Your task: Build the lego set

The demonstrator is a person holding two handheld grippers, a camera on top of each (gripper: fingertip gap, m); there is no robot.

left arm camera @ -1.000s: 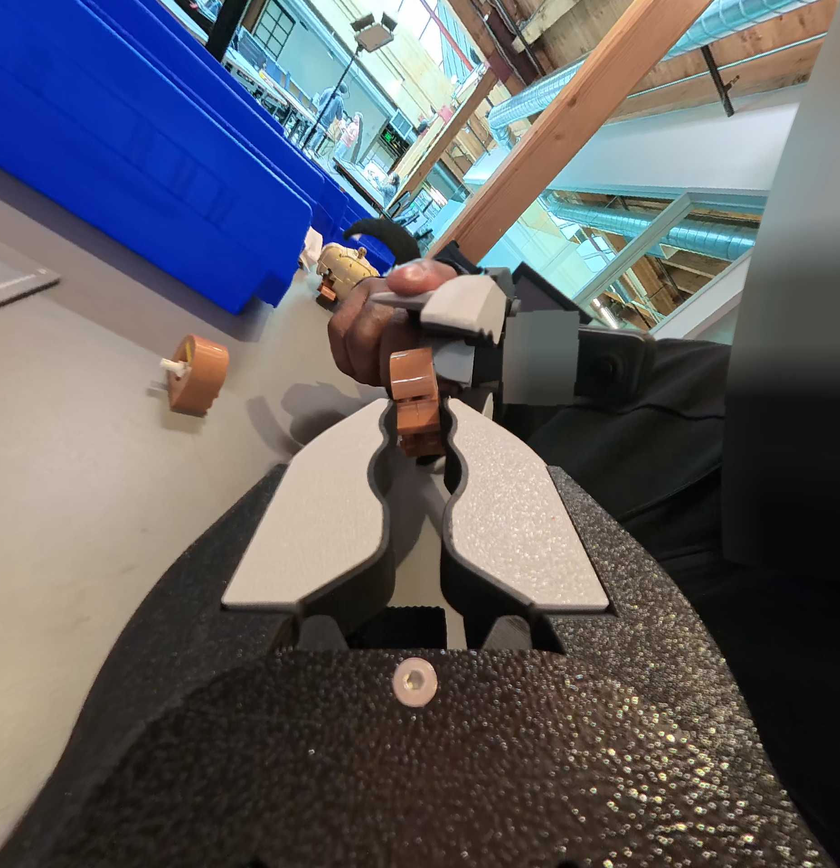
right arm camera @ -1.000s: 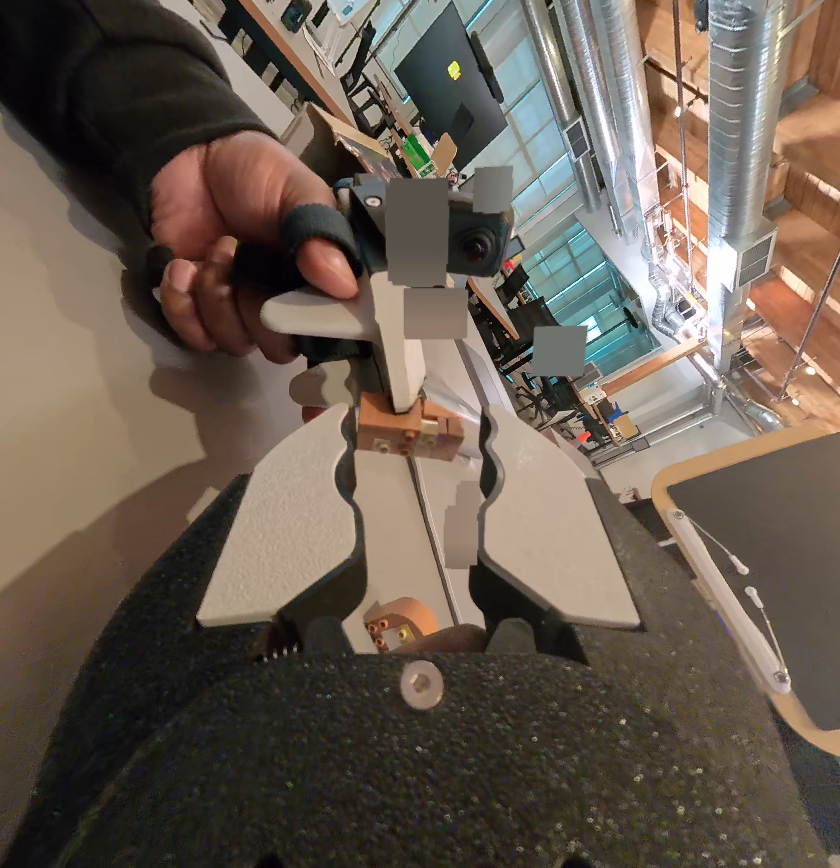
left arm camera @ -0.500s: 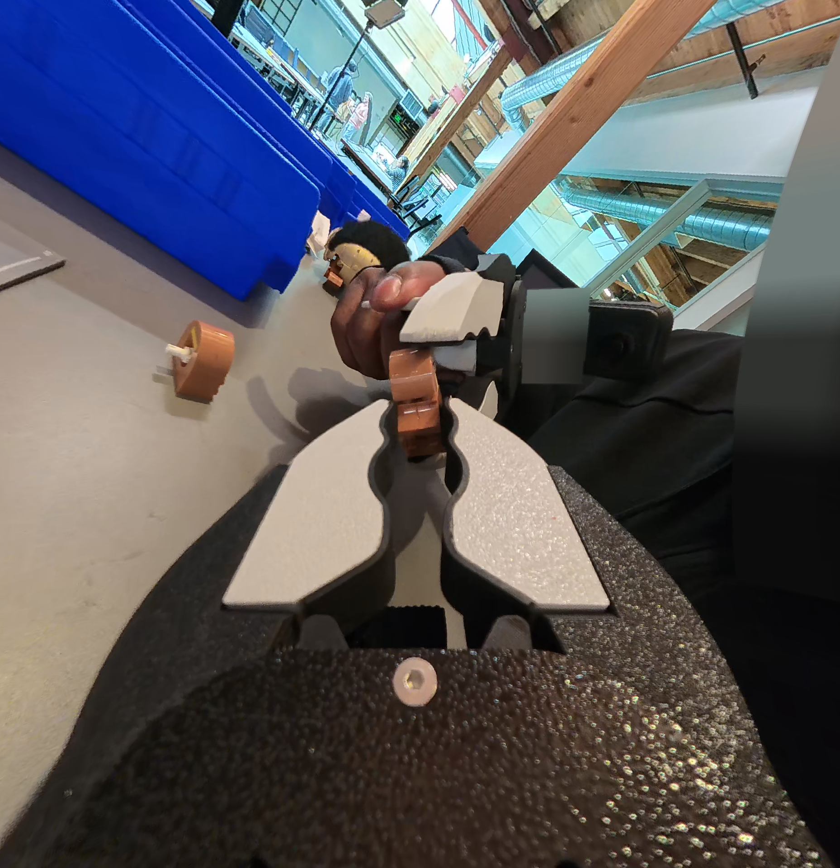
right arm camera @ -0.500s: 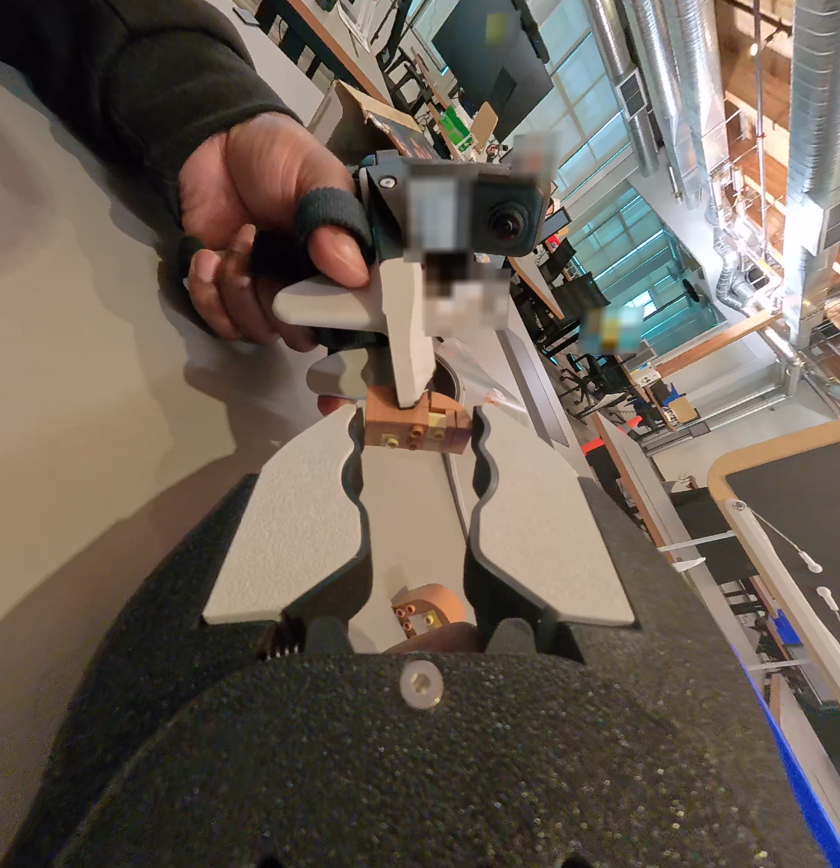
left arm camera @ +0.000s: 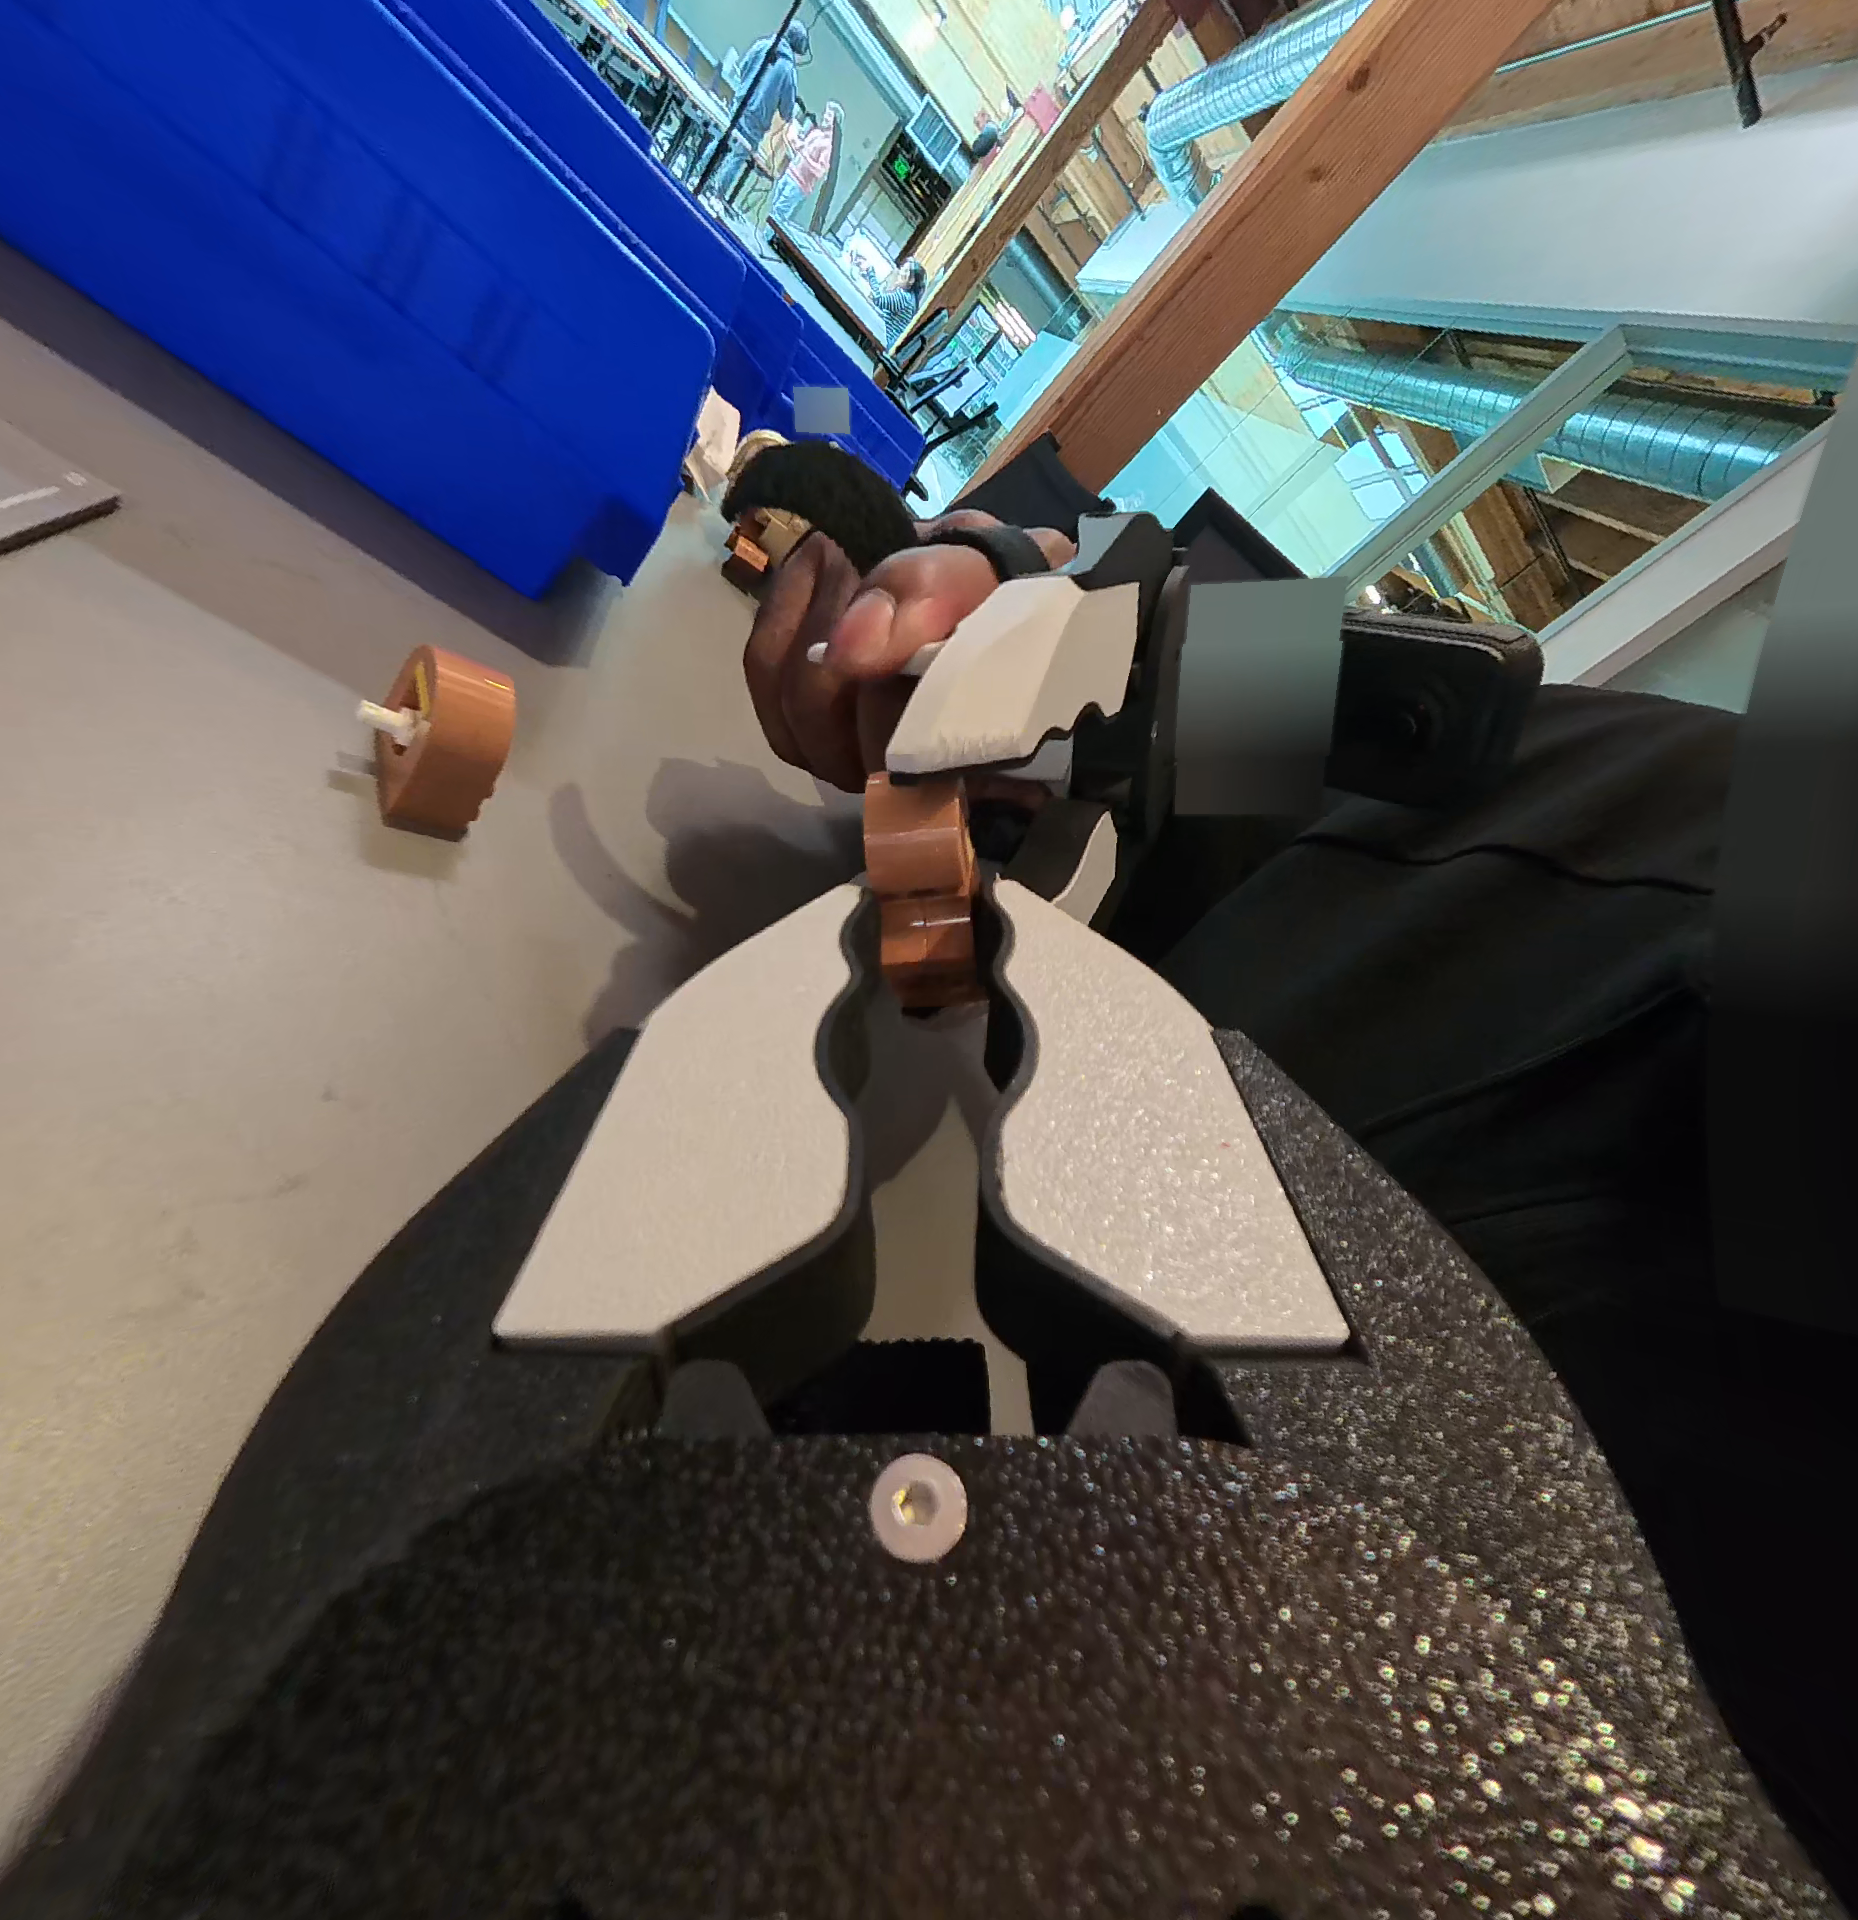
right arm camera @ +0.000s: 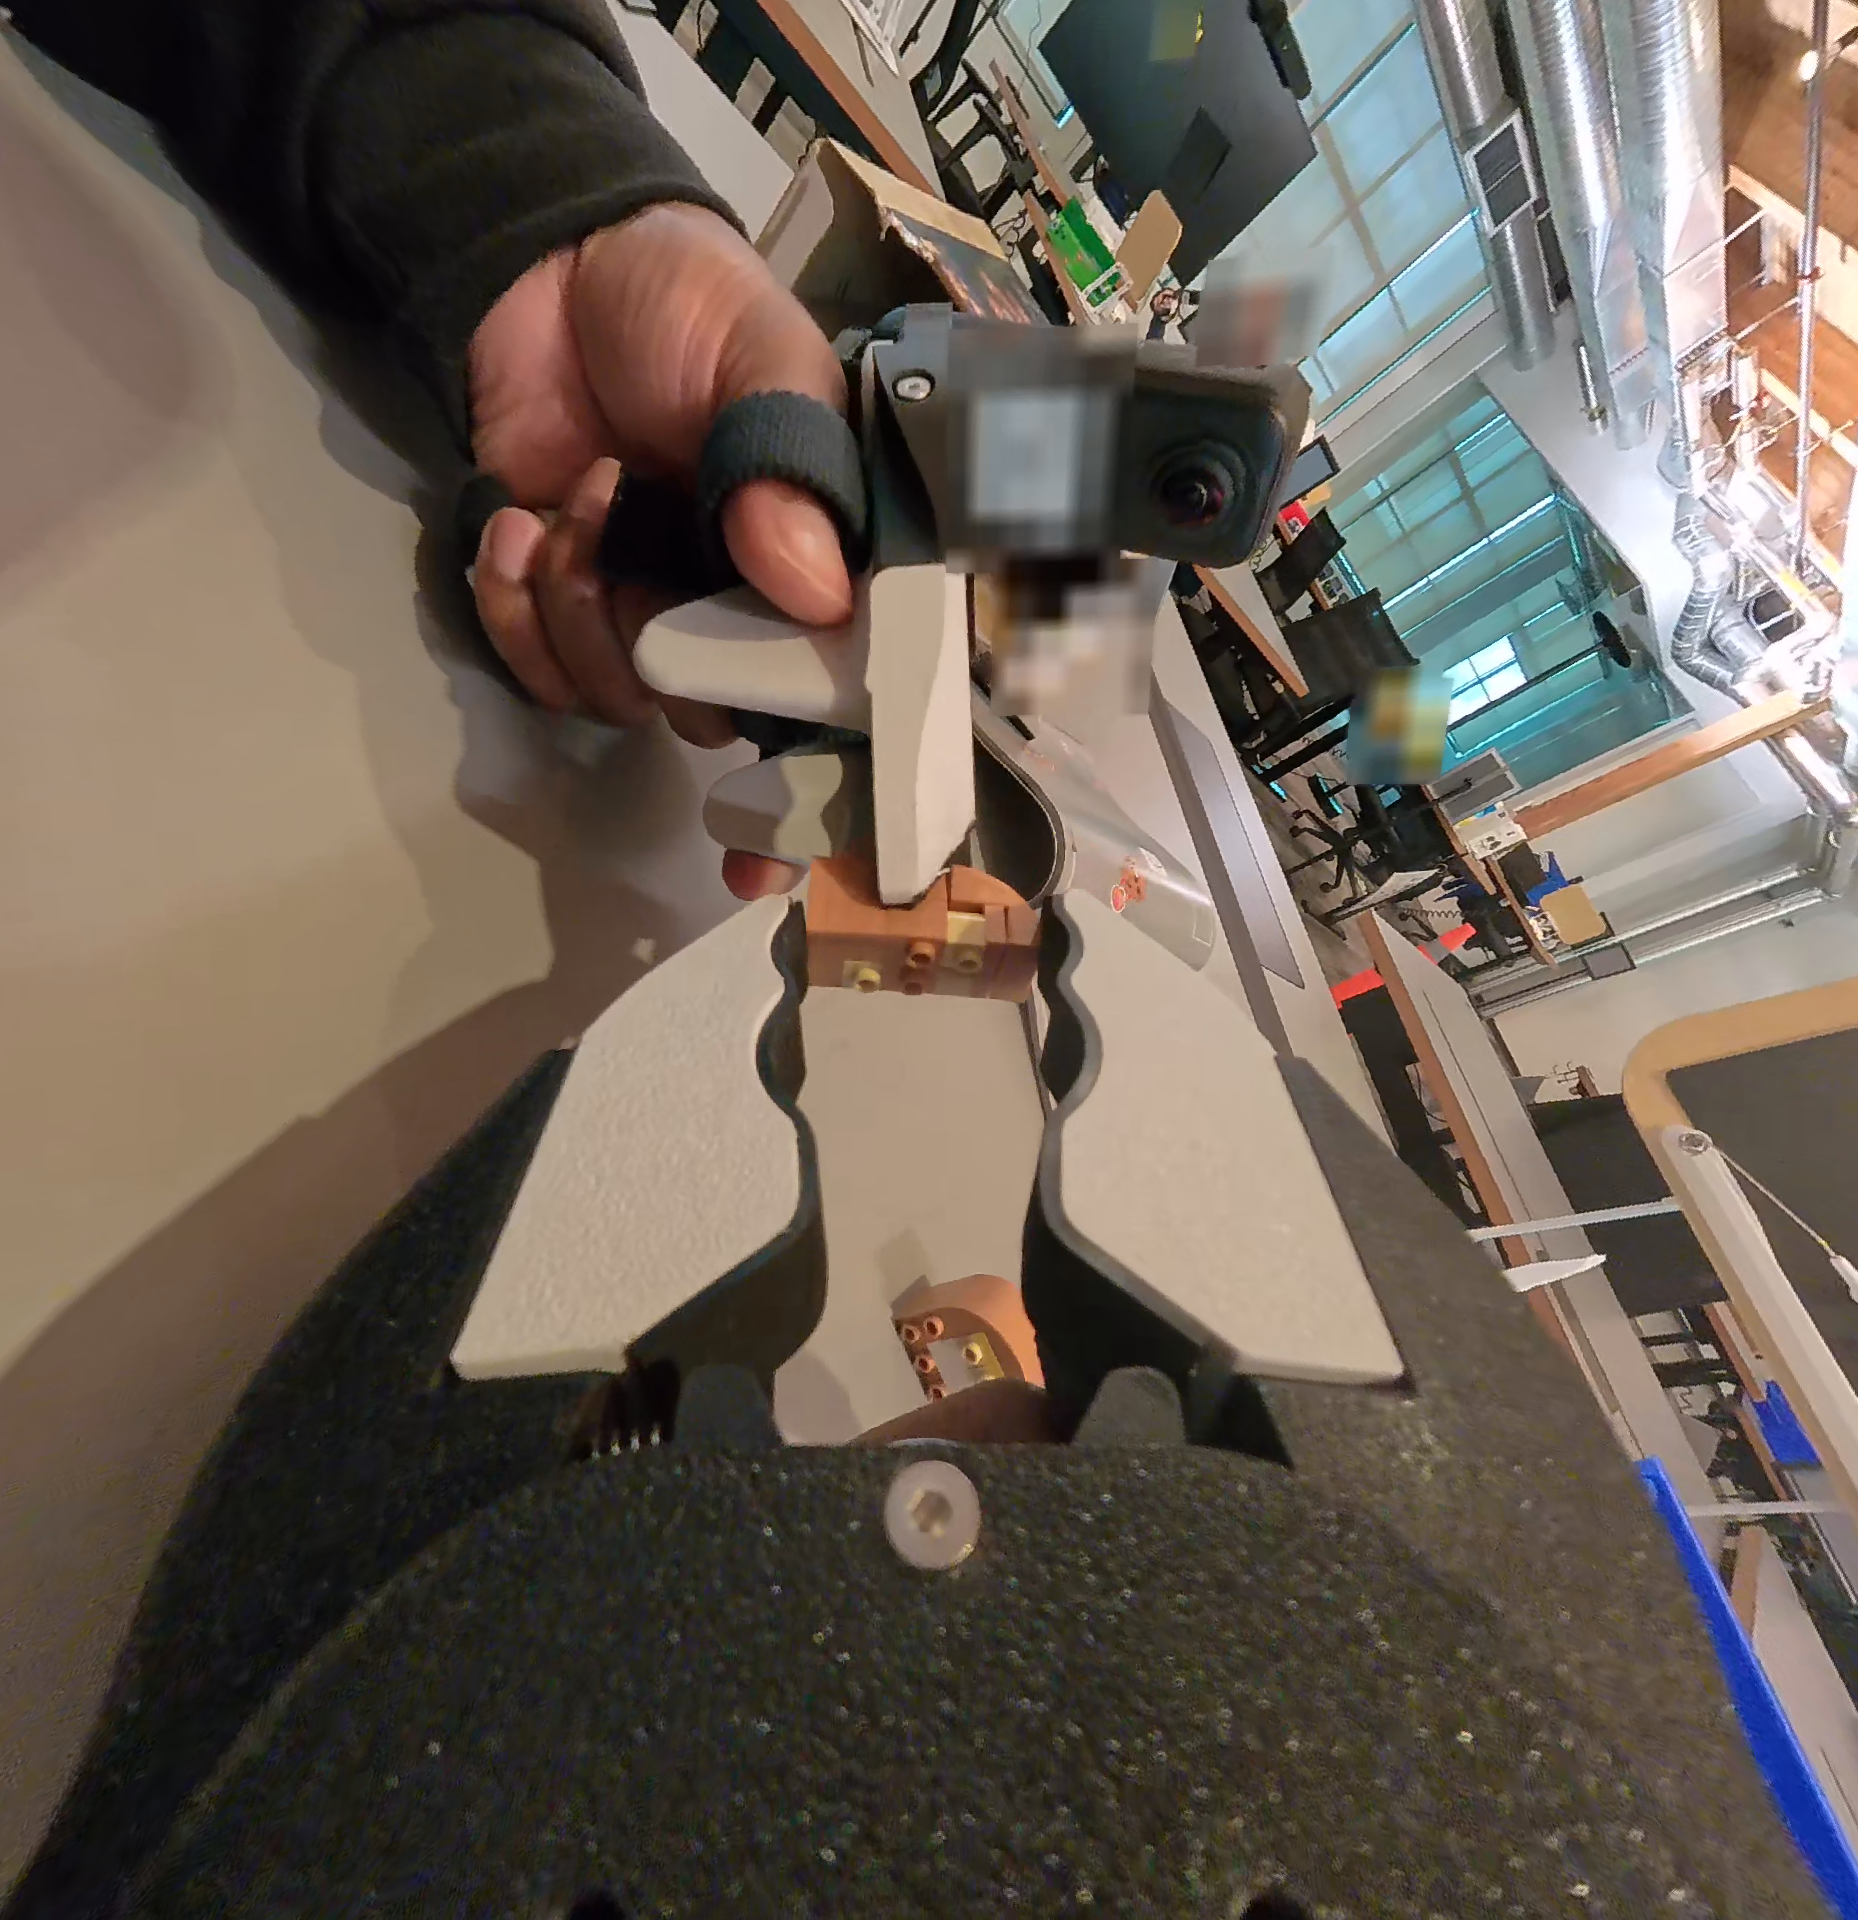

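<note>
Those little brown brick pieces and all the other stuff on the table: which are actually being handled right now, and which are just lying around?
Being handled:
- brown brick assembly, gripped by both the left gripper and right gripper

Lying about:
- round brown piece with white peg
- another brown brick piece
- blue bins
- grey table

grey counter (left arm camera: 177, 987) | brown round block piece with white peg (left arm camera: 442, 743) lying loose | blue bins (left arm camera: 333, 260) along the back

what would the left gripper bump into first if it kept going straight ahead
Probably the right gripper: its fingertip sits on the far end of the brown brick piece that the left gripper holds, directly ahead. Depth is hard to judge.
</note>
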